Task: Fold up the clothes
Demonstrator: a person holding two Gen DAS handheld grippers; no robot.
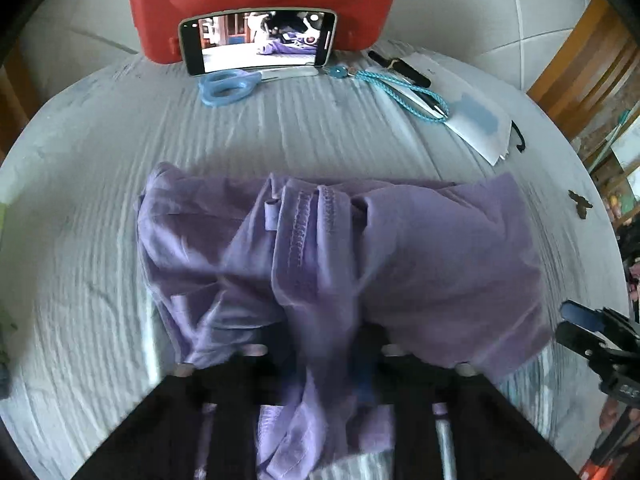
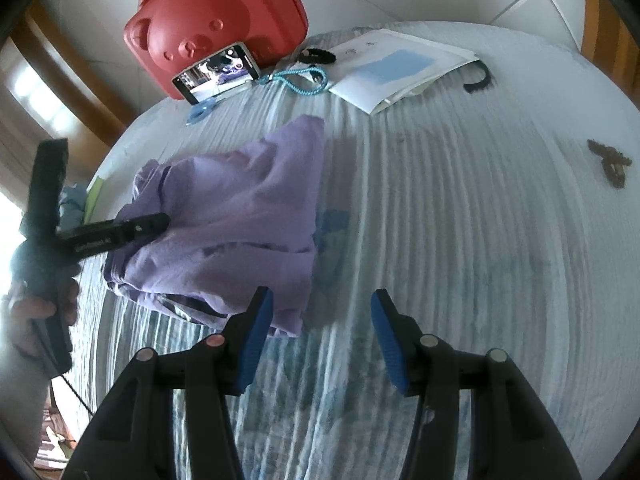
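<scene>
Left gripper pinches the crumpled lilac cotton garment; right gripper hangs with jaws spread, holding nothing.

The garment lies bunched on the ribbed white tablecloth, stitched seams up, one fold running back between the closed left jaws. Only the right wrist view shows its outer edge lying beside the right gripper's blue pads, and the red bear-shaped plastic case whole behind the propped smartphone.

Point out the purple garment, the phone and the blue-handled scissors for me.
purple garment [image 1: 440,264]: left wrist view, on the flat right half of the cloth.
phone [image 1: 260,40]: left wrist view, on the middle of its lit screen.
blue-handled scissors [image 1: 224,88]: left wrist view, on the blue handle loops.
</scene>
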